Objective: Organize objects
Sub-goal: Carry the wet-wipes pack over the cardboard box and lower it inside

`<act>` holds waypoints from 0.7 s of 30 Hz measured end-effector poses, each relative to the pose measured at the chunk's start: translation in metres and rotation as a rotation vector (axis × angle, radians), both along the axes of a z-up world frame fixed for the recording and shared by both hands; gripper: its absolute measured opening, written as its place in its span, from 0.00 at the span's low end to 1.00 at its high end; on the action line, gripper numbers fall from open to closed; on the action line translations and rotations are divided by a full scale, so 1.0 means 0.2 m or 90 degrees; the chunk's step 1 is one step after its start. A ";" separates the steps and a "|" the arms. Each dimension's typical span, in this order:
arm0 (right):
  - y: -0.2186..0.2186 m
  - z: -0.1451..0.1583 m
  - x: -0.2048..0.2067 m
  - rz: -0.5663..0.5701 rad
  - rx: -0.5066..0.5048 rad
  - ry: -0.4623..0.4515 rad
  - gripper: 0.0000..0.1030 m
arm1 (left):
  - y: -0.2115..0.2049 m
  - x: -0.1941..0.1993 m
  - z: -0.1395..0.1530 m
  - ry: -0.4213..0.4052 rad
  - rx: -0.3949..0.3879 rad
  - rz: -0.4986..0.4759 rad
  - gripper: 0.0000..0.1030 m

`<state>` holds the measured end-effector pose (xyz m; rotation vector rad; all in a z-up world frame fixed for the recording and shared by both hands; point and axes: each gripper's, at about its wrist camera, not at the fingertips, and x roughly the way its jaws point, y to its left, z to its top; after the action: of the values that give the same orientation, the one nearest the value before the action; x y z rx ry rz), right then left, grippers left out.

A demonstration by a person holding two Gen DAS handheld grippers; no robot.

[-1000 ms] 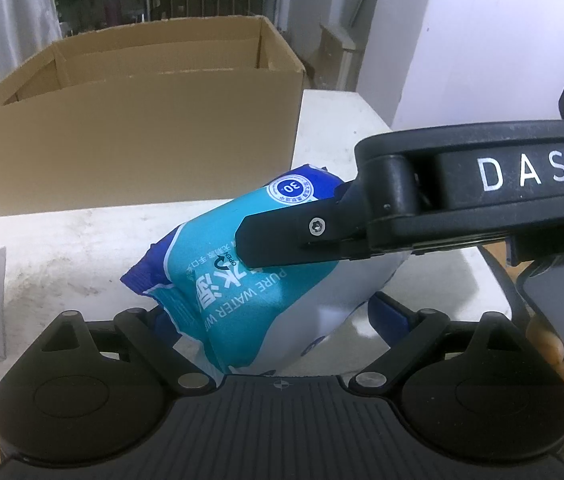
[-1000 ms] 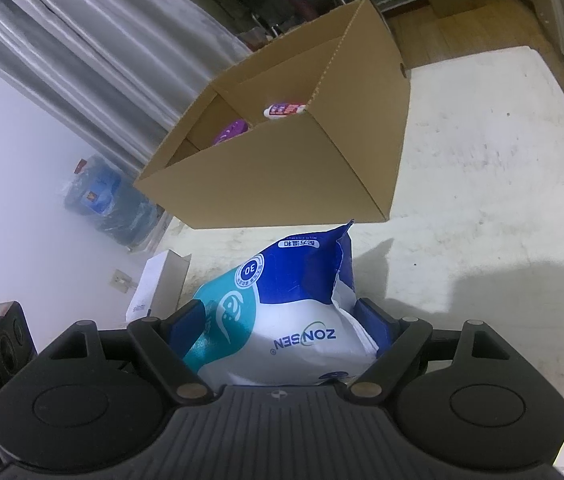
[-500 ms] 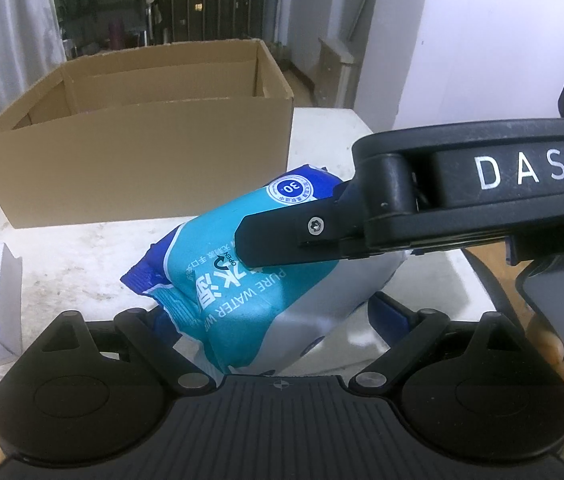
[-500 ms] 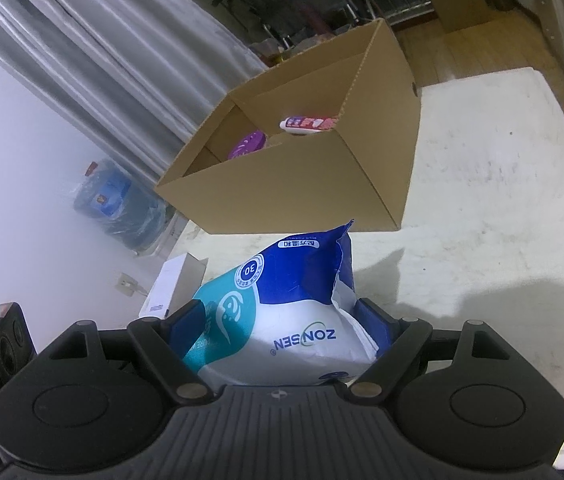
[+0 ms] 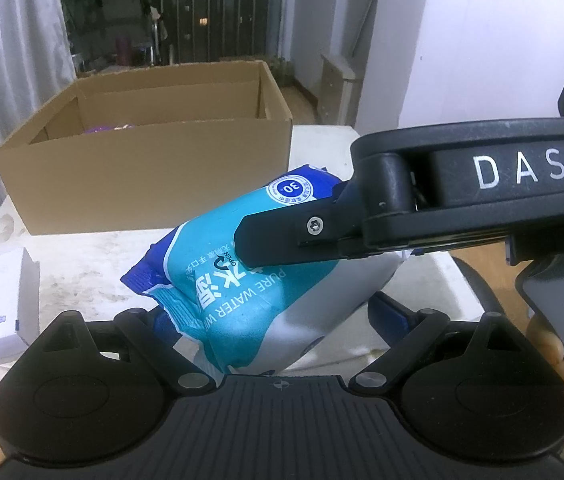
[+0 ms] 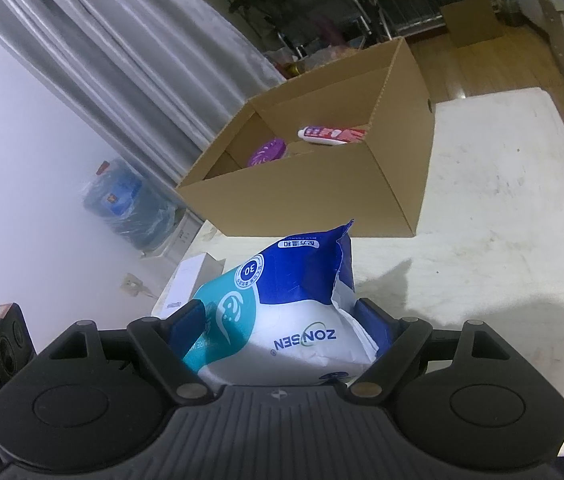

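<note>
A blue, teal and white pack of wet wipes (image 5: 242,280) is held above the white table (image 5: 82,264) by both grippers. My left gripper (image 5: 278,316) is shut on its lower end. My right gripper (image 6: 282,320) is shut on it from the right side; its body crosses the left wrist view (image 5: 461,200). The pack fills the right wrist view's foreground (image 6: 293,296). An open cardboard box (image 5: 154,180) stands beyond on the table. In the right wrist view the box (image 6: 301,200) holds a purple round item (image 6: 264,152) and a red-and-white tube (image 6: 333,135).
A small white carton (image 5: 2,308) lies at the table's left edge, also seen in the right wrist view (image 6: 190,280). A wrapped blue water jug (image 6: 130,204) stands on the floor by the grey curtain. Another cardboard box (image 6: 469,24) sits far back on the floor.
Both grippers have risen with the pack; the box now sits lower in view and its inside shows more, with the tube and purple item clearer.
</note>
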<state>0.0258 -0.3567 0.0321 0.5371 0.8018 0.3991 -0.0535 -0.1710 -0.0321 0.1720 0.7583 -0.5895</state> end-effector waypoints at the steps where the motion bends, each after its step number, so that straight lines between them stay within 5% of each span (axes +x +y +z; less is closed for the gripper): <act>1: 0.00 0.01 -0.01 0.000 -0.001 -0.003 0.83 | 0.00 -0.01 0.01 -0.003 -0.001 0.000 0.90; 21: 0.10 0.24 -0.07 0.006 -0.026 -0.073 0.83 | 0.09 -0.05 0.20 -0.067 -0.037 0.013 0.90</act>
<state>0.0109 -0.3375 0.0795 0.4687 0.7013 0.4175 -0.0626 -0.1533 0.0075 0.1405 0.6394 -0.5778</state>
